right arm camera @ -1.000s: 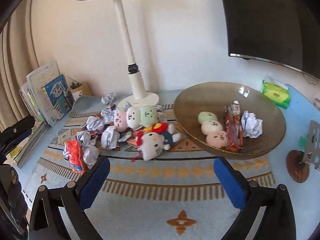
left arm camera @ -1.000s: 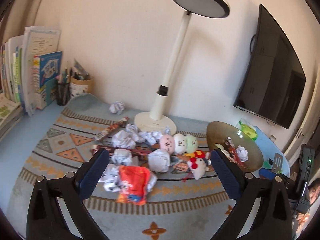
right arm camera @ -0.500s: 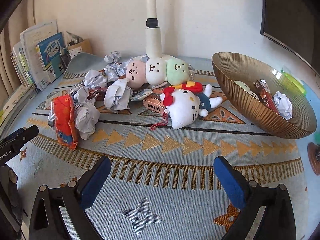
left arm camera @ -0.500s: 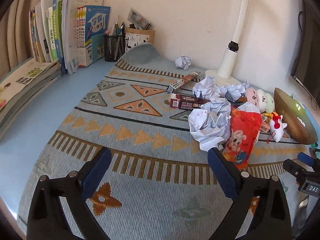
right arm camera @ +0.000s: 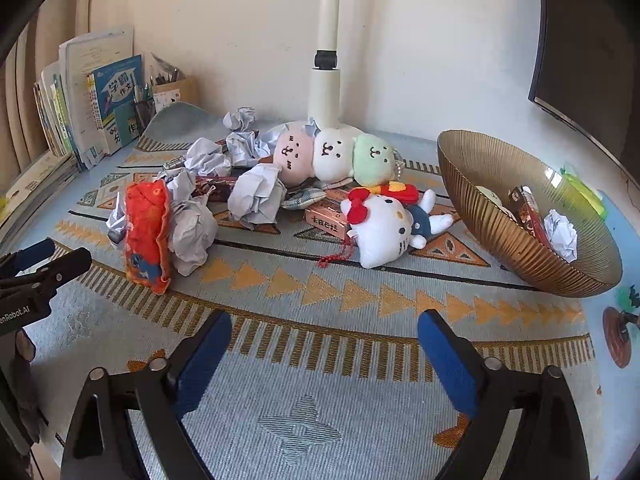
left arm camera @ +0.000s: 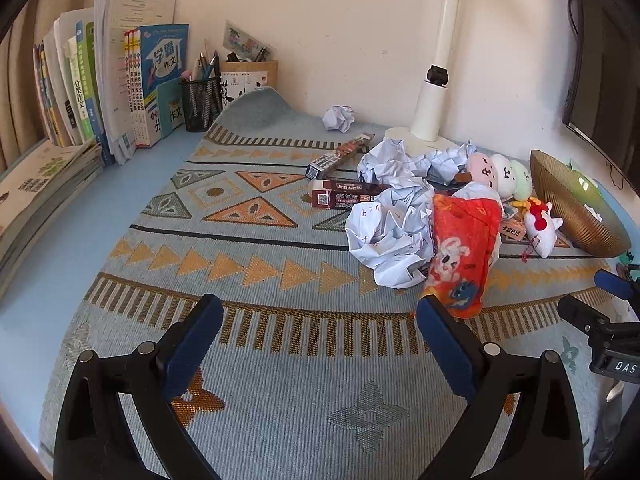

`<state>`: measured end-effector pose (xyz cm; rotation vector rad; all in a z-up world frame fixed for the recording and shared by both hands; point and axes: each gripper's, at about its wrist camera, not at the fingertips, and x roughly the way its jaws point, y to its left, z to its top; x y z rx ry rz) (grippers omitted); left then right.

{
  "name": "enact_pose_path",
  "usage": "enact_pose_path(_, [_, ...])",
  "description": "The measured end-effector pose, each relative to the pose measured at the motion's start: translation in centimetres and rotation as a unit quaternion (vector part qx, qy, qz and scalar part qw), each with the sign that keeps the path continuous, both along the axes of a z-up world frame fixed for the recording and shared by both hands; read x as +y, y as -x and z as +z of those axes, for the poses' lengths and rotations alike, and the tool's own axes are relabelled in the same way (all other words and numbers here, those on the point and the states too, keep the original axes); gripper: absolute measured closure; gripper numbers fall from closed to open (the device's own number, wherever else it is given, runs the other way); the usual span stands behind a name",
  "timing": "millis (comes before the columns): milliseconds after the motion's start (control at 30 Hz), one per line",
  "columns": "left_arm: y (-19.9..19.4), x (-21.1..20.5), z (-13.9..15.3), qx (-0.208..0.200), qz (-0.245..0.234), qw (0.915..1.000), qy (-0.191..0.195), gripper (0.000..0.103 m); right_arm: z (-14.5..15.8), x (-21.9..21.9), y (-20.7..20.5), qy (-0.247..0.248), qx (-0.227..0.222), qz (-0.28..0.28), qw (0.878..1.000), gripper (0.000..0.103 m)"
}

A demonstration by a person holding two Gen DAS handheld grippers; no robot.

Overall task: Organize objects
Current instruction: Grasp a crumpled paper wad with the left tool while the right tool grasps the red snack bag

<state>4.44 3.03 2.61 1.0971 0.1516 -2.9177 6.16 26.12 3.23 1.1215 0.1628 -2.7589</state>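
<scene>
Few items already put in bowl; plush cat, paper balls etc. left on worktop; both tools apart, empty, right tool just narrowed.

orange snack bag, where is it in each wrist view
Left wrist: the orange snack bag stands right of centre, against crumpled paper.
Right wrist: the same bag stands left of centre, on the pile's left edge.
Shared landmark: the white lamp post behind the pile.
</scene>
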Motion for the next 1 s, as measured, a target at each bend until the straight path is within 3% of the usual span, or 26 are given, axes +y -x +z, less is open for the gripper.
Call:
enact_pose_path(67, [-0.3, -0.2, 0.2, 0.009, 0.001, 0.9999, -0.007, 0.005, 0.0, -0.8, 0.4, 0.062, -0.036, 0.032, 0.997, 0.035])
enact_pose_path(167, [-0.5, -0.6, 0.3, 0.016, 0.002, 0.9997, -0.019, 0.005, 0.0, -2.9, 1.6, 0.153, -0.076, 0.068, 0.983, 0.038])
enact_pose_path(267, [-0.5, -0.6, 0.3, 0.017, -0.002, 0.9997, -0.02, 0.005, 0.1, -6.0, 3.2, 0.149, -0.087, 0.078, 0.982, 0.039])
enact_pose_path(300, [-0.5, -0.5, 0.3, 0.017, 0.003, 0.9997, -0.015, 0.01, 0.0, -6.8, 3.8, 0.149, -0.092, 0.08, 0.981, 0.039])
enact_pose_path(333, [-0.3, -0.9, 0.2, 0.009, 0.025, 0.9996, -0.012, 0.01, -0.1, -7.3, 4.4, 0.155, -0.101, 0.082, 0.979, 0.039])
enact_pose_path(433, [0.1, -3.1, -0.2, -0.001, 0.049, 0.9965, -0.068, 0.01, -1.0, -7.8, 6.3, 0.212, -0.144, 0.088, 0.963, 0.039])
enact_pose_path(533, [-0.1, -3.8, -0.2, 0.003, 0.036, 0.9942, -0.102, 0.008, -2.3, -7.9, 7.5, 0.254, -0.174, 0.082, 0.948, 0.039])
enact_pose_path(567, [-0.2, -3.7, -0.1, 0.006, 0.036, 0.9942, -0.101, 0.008, -2.3, -7.9, 7.4, 0.257, -0.165, 0.076, 0.949, 0.044])
enact_pose_path(600, [-0.3, -3.6, -0.1, 0.01, 0.04, 0.9944, -0.097, 0.008, -2.3, -7.9, 7.4, 0.25, -0.159, 0.068, 0.953, 0.059])
enact_pose_path(667, [-0.3, -3.3, 0.0, 0.008, 0.041, 0.9953, -0.088, 0.008, -2.2, -7.5, 7.1, 0.235, -0.145, 0.045, 0.96, 0.068])
enact_pose_path(900, [0.4, -1.9, -0.4, -0.016, 0.012, 0.998, -0.06, 0.007, 0.5, -1.6, 3.8, 0.266, -0.095, 0.026, 0.959, 0.069])
enact_pose_path(1000, [1.5, -1.6, -0.6, -0.047, -0.003, 0.9965, -0.069, 0.007, 1.1, 0.9, 2.7, 0.243, -0.096, 0.025, 0.965, 0.069])
